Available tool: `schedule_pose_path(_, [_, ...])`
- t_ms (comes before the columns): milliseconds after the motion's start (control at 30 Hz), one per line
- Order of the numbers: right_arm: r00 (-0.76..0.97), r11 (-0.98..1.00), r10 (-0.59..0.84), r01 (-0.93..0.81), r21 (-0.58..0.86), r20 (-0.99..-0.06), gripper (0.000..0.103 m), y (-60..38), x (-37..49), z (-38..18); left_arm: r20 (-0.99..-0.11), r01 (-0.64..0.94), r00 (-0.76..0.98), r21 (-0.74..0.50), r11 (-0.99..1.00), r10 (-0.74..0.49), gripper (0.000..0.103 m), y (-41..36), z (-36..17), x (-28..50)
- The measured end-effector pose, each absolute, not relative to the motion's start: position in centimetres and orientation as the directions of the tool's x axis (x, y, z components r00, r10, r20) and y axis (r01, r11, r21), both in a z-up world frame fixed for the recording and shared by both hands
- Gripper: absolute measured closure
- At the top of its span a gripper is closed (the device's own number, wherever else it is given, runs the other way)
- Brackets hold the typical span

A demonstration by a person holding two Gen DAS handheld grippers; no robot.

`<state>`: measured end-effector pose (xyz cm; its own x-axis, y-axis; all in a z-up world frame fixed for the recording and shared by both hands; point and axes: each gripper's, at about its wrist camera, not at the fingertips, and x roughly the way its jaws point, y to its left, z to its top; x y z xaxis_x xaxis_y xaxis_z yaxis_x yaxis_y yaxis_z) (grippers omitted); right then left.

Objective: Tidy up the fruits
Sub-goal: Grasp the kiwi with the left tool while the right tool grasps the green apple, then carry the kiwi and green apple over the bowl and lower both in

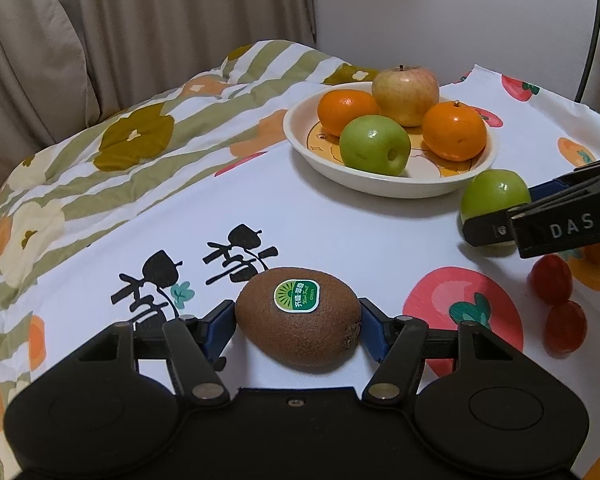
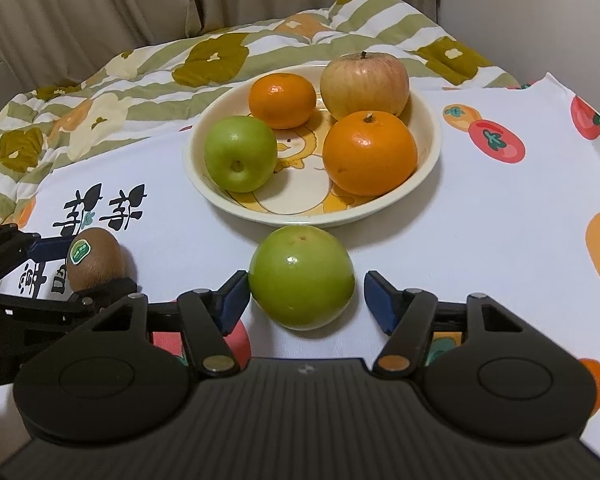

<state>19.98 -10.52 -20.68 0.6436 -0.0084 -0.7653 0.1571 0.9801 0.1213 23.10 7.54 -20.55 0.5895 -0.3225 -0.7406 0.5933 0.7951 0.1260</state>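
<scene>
Four fruits already sit in the bowl. Near its front, the left gripper pinches the kiwi on the cloth; the right gripper brackets a green apple, one pad touching, the other apart.

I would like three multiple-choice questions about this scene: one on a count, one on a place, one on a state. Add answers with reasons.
1. How many fruits lie in the bowl? A four; B two; C six.
2. Where is the kiwi? A in the bowl; B on the cloth, between the fingers of the left gripper; C on the quilt.
3. How does the right gripper stand? A shut and empty; B shut on an orange; C open around the green apple, a gap at one finger.
Answers: 1 A, four show inside its rim; 2 B, both pads touch its ends; 3 C, the gap shows in the right wrist view.
</scene>
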Motion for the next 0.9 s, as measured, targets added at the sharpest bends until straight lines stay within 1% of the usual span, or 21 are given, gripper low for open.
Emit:
schedule_pose_path(33, [0.646, 0.981, -0.002, 0.149, 0.123, -0.763, 0.032, -10.5, 20.0, -20.7, -0.740, 0.590, 0.590, 0.124, 0.797, -0.322, 0.034, 7.6, -20.5, 23.0])
schedule_pose_path(433, [0.660, 0.987, 0.023, 0.104, 0.121, -0.751, 0.032, -9.7, 18.5, -19.3, -0.717, 0.547, 0.622, 0.113, 0.829, -0.313, 0.034, 8.3, -18.2, 21.0])
schedule_pose_path(900, [0.707, 0.991, 0.043, 0.060, 0.120, -0.706, 0.032, -10.7, 16.4, -13.6, -0.675, 0.497, 0.666, 0.084, 0.864, -0.317, 0.034, 7.4, -12.7, 19.7])
